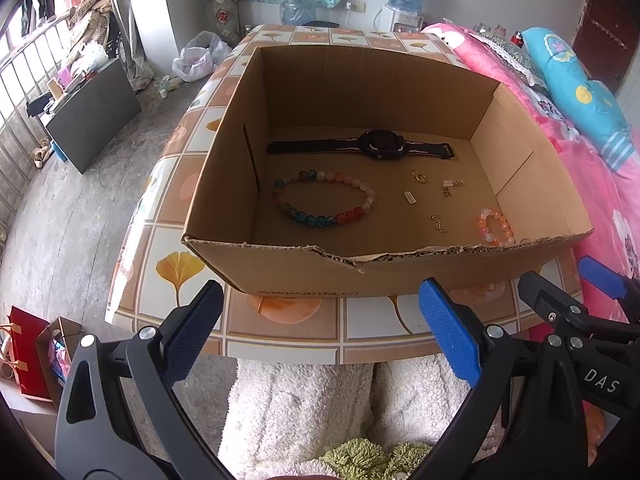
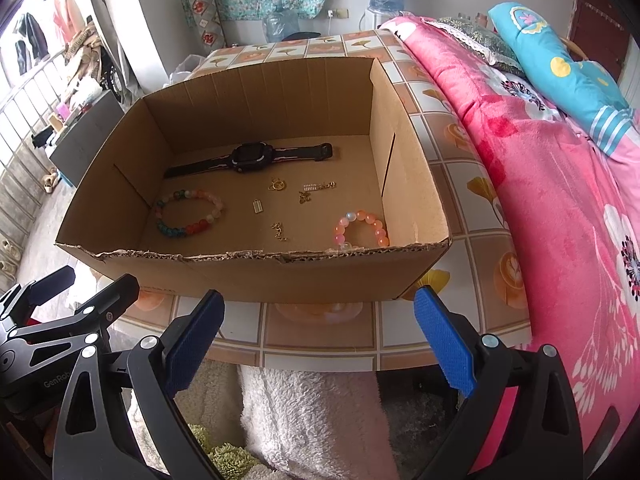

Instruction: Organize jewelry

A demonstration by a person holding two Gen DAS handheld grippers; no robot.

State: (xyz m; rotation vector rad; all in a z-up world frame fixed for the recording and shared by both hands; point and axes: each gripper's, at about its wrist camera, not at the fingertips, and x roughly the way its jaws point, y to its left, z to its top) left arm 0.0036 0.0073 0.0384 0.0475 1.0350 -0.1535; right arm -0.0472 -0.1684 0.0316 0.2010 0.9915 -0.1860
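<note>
On the tiled table: a box (image 1: 400, 276), open-topped, torn along its near rim, holds every piece you are to sort; nothing lies outside it that you can see.
Watch (image 1: 382, 145): lies flat along the far wall, strap stretched left to right. Likely the heaviest piece, with a rigid case and a bendy strap. Take it across the strap just beside the case, not over the smooth face.
Big bracelet (image 1: 325, 199): left of centre, a ring of multicoloured beads lying flat. Beads look glassy and slick, the cord probably elastic; you would do best to pinch across one side of the ring so two beads seat in the pads.
Small bracelet (image 2: 361, 228): near right corner, pink and orange beads, close to the near wall and partly hidden by it. Same handling, but the wall crowds your approach; come in from above.
Gold bits: a ring-like charm (image 2: 277, 185), a short chain with a bar (image 2: 316, 190), a tiny tag (image 2: 258, 205) and a chain scrap (image 2: 280, 232), scattered in the middle, well apart from one another. Light, thin and limp; expect them to slip or slide on the cardboard. Press down and close low.
Left gripper (image 1: 320, 340): hangs near the table's near edge, outside the box, fingers wide apart, holding nothing.
Right gripper (image 2: 320, 344): just beside it to the right, likewise spread and holding nothing.
</note>
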